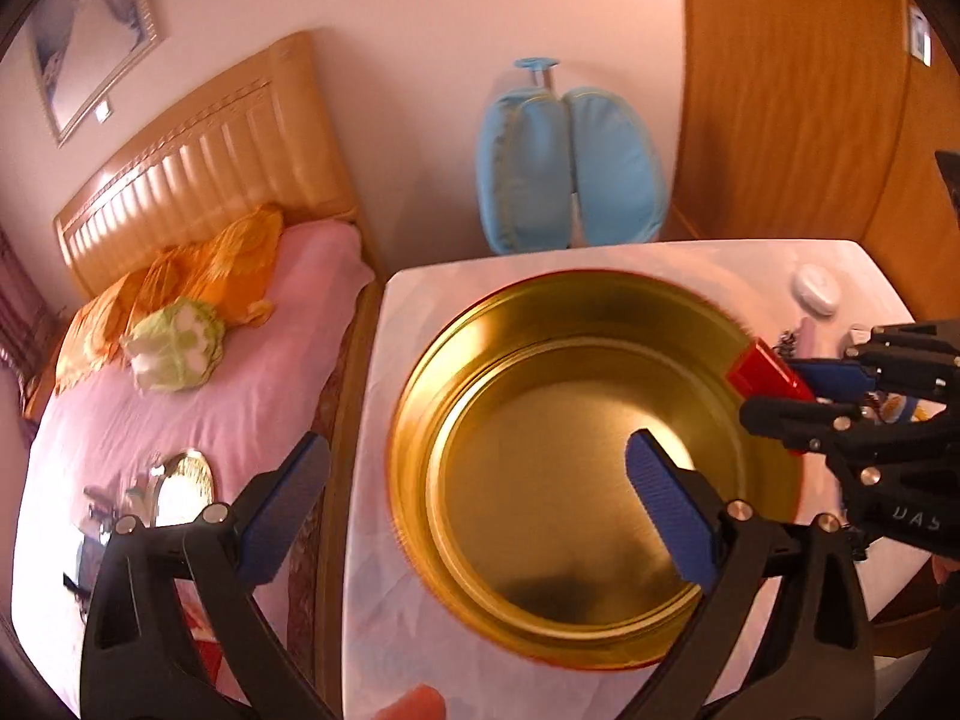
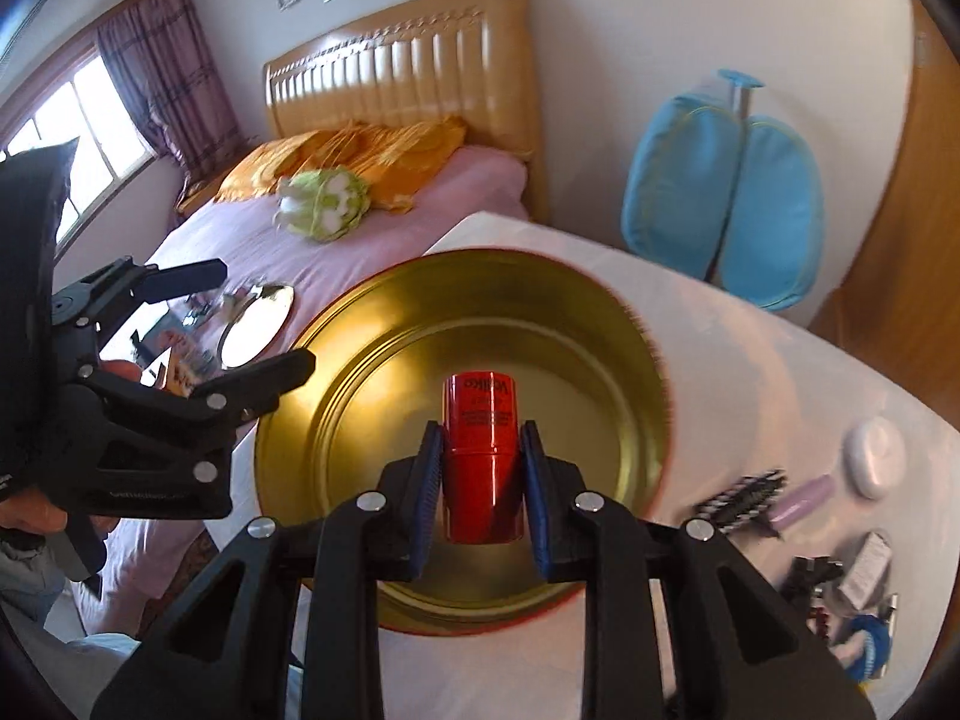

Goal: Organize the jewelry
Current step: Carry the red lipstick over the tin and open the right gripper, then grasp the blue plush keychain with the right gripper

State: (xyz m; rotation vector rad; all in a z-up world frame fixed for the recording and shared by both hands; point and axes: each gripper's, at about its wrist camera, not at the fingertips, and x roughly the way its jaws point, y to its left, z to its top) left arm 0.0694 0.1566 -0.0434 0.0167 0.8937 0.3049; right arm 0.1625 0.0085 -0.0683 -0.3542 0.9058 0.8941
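Observation:
A round gold tin (image 1: 594, 462) with a red outside sits empty on the white table (image 1: 480, 648); it also fills the middle of the right wrist view (image 2: 372, 372). My right gripper (image 2: 482, 474) is shut on a small red box (image 2: 482, 468) and holds it over the tin; from the left wrist view the red box (image 1: 768, 373) is at the tin's right rim. My left gripper (image 1: 474, 504) is open and empty, over the tin's left side; it shows at the left of the right wrist view (image 2: 264, 324).
On the table right of the tin lie a hairbrush (image 2: 744, 495), a white case (image 2: 875, 456), a lilac tube (image 2: 804, 501) and small clutter (image 2: 852, 594). A bed (image 1: 180, 408) with the gold lid (image 2: 255, 330) stands left. A blue bag (image 1: 570, 168) leans on the wall.

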